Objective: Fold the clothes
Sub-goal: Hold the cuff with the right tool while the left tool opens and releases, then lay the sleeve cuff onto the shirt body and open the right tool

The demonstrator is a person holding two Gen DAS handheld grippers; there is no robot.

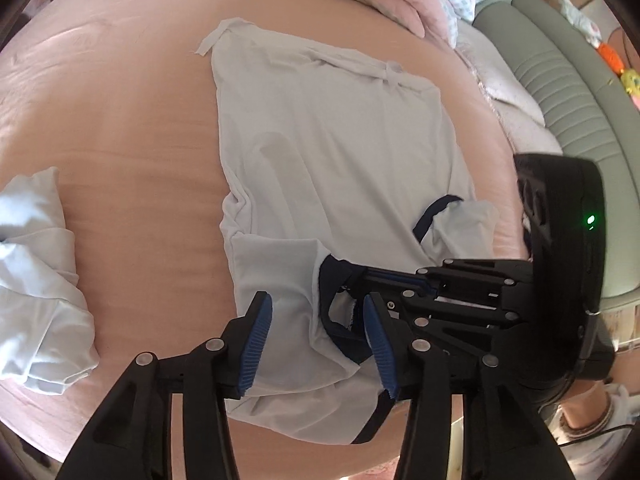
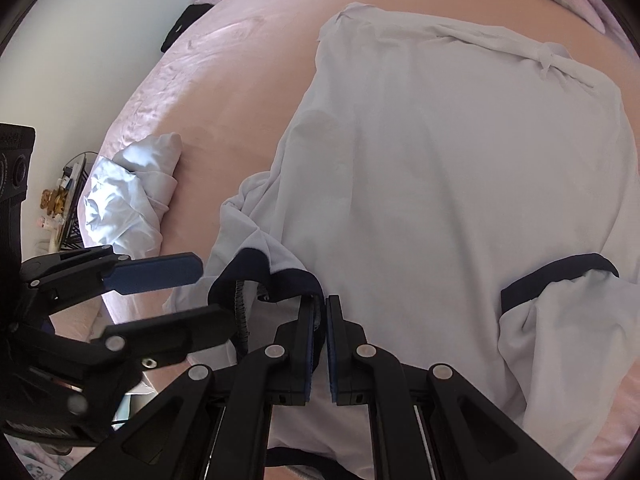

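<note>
Two sleeves tucked in: left gripper [image 1: 318,334] gapes over the white T-shirt [image 1: 320,152] near the bed's [image 1: 140,160] front edge, right gripper [image 2: 325,344] pinches its navy cuff [image 2: 280,274], which needs releasing next.

The white shirt [image 2: 440,184] runs off the bottom edge under the right tool [image 2: 325,312]. Small toys [image 2: 54,200] beside the bed [image 2: 224,80] are too tiny to tell.
</note>
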